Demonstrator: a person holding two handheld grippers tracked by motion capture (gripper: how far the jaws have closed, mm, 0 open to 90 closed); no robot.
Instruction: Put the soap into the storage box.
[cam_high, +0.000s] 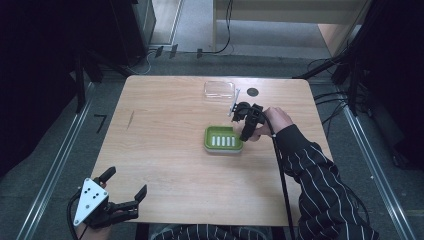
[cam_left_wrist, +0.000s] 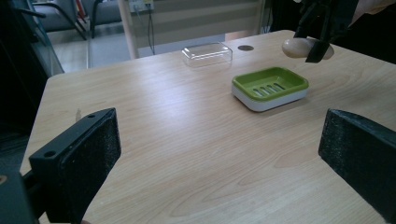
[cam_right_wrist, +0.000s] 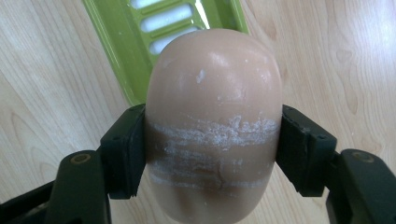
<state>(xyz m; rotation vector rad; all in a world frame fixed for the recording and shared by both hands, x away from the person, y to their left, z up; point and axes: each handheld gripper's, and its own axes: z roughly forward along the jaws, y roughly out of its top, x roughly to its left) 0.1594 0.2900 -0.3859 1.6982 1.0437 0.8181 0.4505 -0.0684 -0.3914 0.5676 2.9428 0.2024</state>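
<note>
A beige bar of soap (cam_right_wrist: 215, 116), scuffed with white streaks, is clamped between the black jaws of my right gripper (cam_right_wrist: 212, 154). In the high view the right gripper (cam_high: 247, 131) hangs just right of a green soap dish (cam_high: 223, 138) with a slotted white insert. From the left gripper view the soap (cam_left_wrist: 299, 47) floats above the table behind the dish (cam_left_wrist: 270, 87). My left gripper (cam_high: 127, 184) rests at the table's near left corner, jaws wide apart with nothing between them.
A clear plastic lid (cam_high: 219, 89) lies at the far side of the wooden table (cam_high: 165, 150), with a small dark round spot (cam_high: 253, 91) beside it. A striped sleeve (cam_high: 320, 190) crosses the table's right front. Cables and stands surround the table.
</note>
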